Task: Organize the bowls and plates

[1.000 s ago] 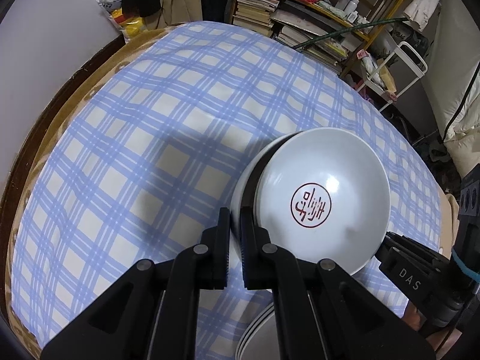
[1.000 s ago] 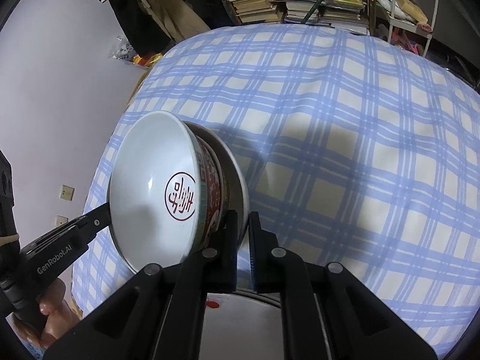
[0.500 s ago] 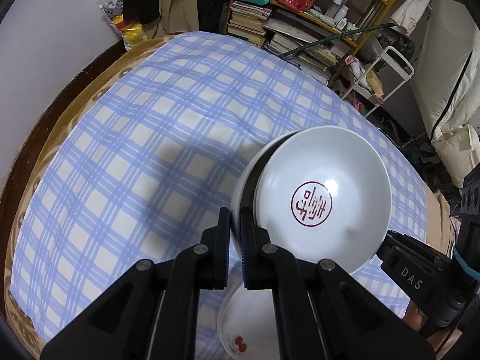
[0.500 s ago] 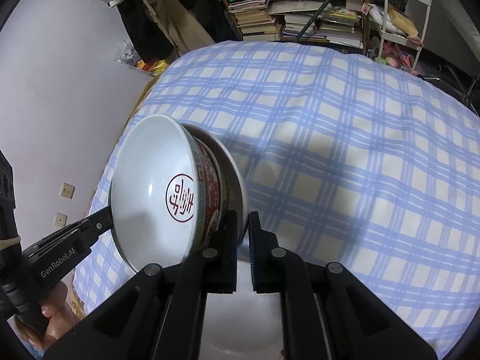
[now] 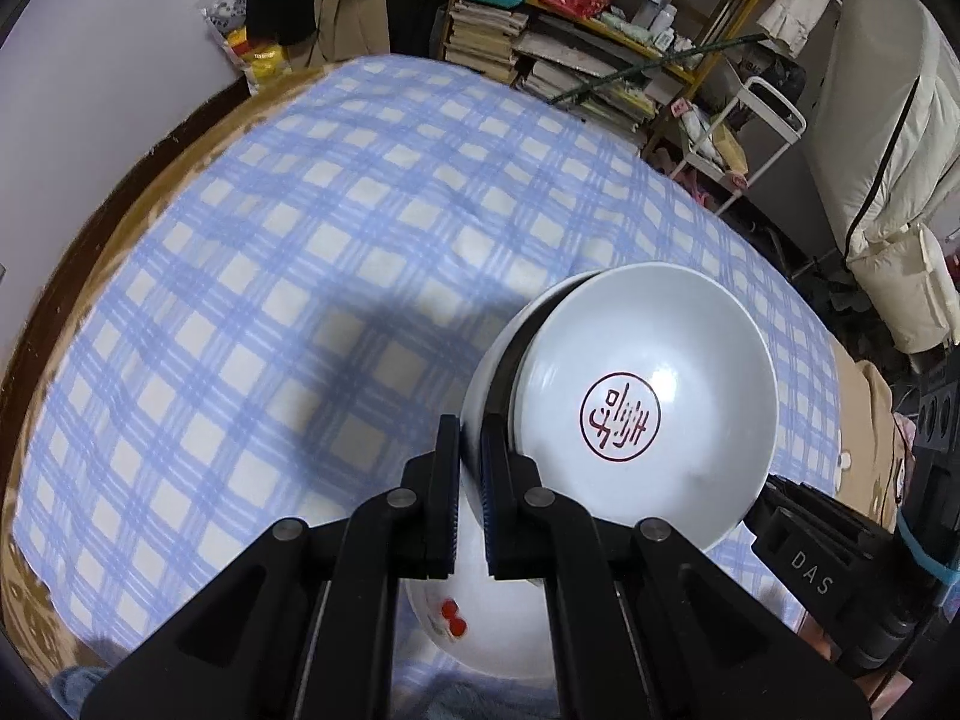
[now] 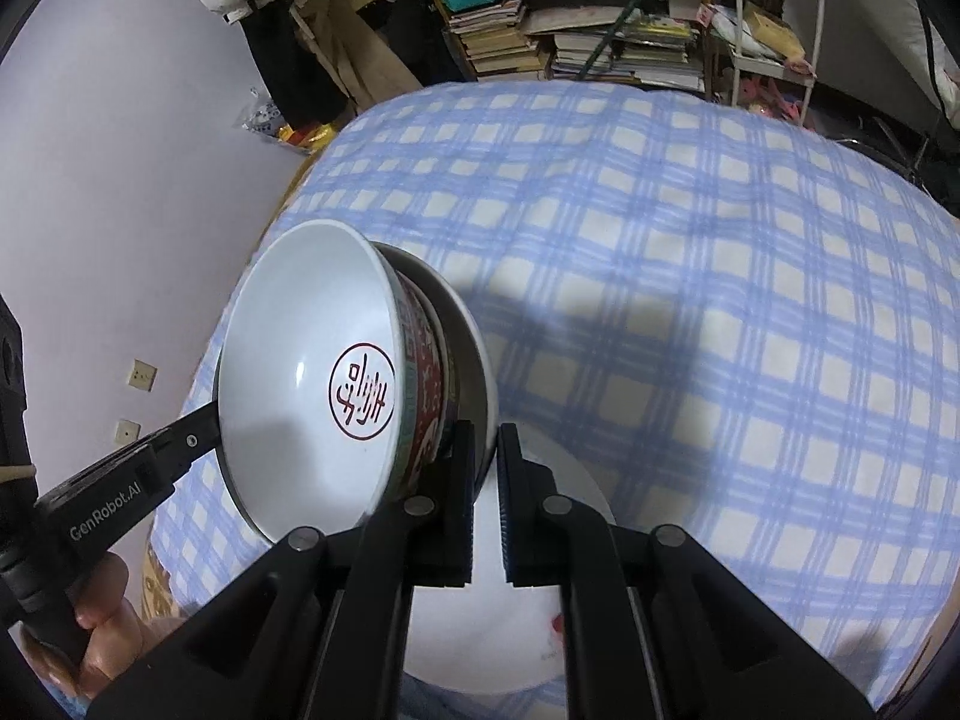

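Note:
Two nested bowls hang tilted above the table. The inner bowl (image 5: 642,414) is white inside with a red round seal and has a red patterned outside (image 6: 423,372). It sits in a plain white outer bowl (image 6: 477,354). My left gripper (image 5: 471,450) is shut on the outer bowl's rim on one side. My right gripper (image 6: 486,456) is shut on the opposite rim. Below the bowls a white plate (image 5: 444,606) with a small red cherry mark lies on the cloth; my fingers hide part of it.
A blue and cream checked cloth (image 5: 270,300) covers the round table, with a brown edge (image 5: 90,228) at the left. Shelves of books (image 5: 540,48) and a white cart (image 5: 750,138) stand behind it. A person's hand (image 6: 102,618) grips the left tool's handle.
Both grippers have risen with the nested bowls still held. The table looks farther off, and the plate underneath has come further into view.

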The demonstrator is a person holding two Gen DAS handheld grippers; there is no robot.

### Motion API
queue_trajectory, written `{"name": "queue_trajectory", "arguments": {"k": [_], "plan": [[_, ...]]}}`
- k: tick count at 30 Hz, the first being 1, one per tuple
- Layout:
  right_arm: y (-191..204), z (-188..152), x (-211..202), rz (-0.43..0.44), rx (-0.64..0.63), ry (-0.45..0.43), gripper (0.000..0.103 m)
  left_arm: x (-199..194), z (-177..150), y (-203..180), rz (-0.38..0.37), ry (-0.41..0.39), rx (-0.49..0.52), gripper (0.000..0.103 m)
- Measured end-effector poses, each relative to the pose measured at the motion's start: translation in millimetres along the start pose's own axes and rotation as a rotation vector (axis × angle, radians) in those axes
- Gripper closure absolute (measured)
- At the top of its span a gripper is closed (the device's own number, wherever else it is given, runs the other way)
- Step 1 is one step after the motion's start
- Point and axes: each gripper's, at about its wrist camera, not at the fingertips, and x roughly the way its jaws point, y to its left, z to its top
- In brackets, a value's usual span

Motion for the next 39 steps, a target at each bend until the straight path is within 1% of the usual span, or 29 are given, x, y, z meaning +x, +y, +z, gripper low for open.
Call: {"name": "queue_trajectory", "arguments": {"k": [5, 8, 11, 13, 16, 20, 22, 24, 26, 31, 33, 37, 39], "plan": [[-14.8, -24.0, 5.1, -0.007, 0.027, 0.021, 0.093, 14.6, -23.3, -9.6, 0.028, 0.040, 0.040, 0.099], [-20.7, -35.3, 9.9, -0.017, 0.038, 0.038, 0.093, 24.0, -34.8, -5.8, 0.019, 0.076, 0.054, 0.099], [-24.8, -44.3, 13.1, -0.012, 0.051, 0.056, 0.093, 34.6, -41.2, 2.3, 0.019, 0.126, 0.031, 0.099], [-26.3, -48.5, 18.7, -0.013, 0.057, 0.070, 0.093, 37.2, -43.9, 1.5, 0.035, 0.132, 0.037, 0.099], [-26.6, -53.1, 22.3, -0.019, 0.057, 0.073, 0.093, 37.0, -48.3, -4.4, 0.063, 0.119, 0.069, 0.099], [-30.5, -53.1, 19.6, -0.029, 0.068, 0.061, 0.093, 43.8, -50.9, -3.4, 0.023, 0.151, 0.059, 0.098], [-34.2, -53.3, 17.8, -0.030, 0.082, 0.055, 0.093, 42.4, -51.4, -4.7, 0.026, 0.147, 0.066, 0.098], [-37.1, -53.8, 16.8, -0.013, 0.091, 0.053, 0.094, 42.1, -53.2, -5.3, 0.035, 0.142, 0.072, 0.098], [-39.2, -54.7, 13.1, -0.005, 0.090, 0.044, 0.094, 39.9, -54.7, -5.0, 0.042, 0.136, 0.070, 0.095], [-38.0, -55.2, -7.0, 0.004, 0.054, -0.021, 0.094, 29.3, -58.1, -6.8, 0.063, 0.102, 0.081, 0.092], [-37.2, -55.2, -10.1, 0.009, 0.058, -0.028, 0.094, 23.4, -61.0, -8.3, 0.089, 0.080, 0.094, 0.088], [-33.5, -57.8, -19.0, 0.022, 0.051, -0.062, 0.094, 7.1, -69.5, -16.1, 0.185, 0.016, 0.150, 0.088], [-31.5, -60.0, -27.4, 0.030, 0.040, -0.083, 0.094, -3.6, -73.6, -18.0, 0.200, -0.009, 0.164, 0.088]]}}
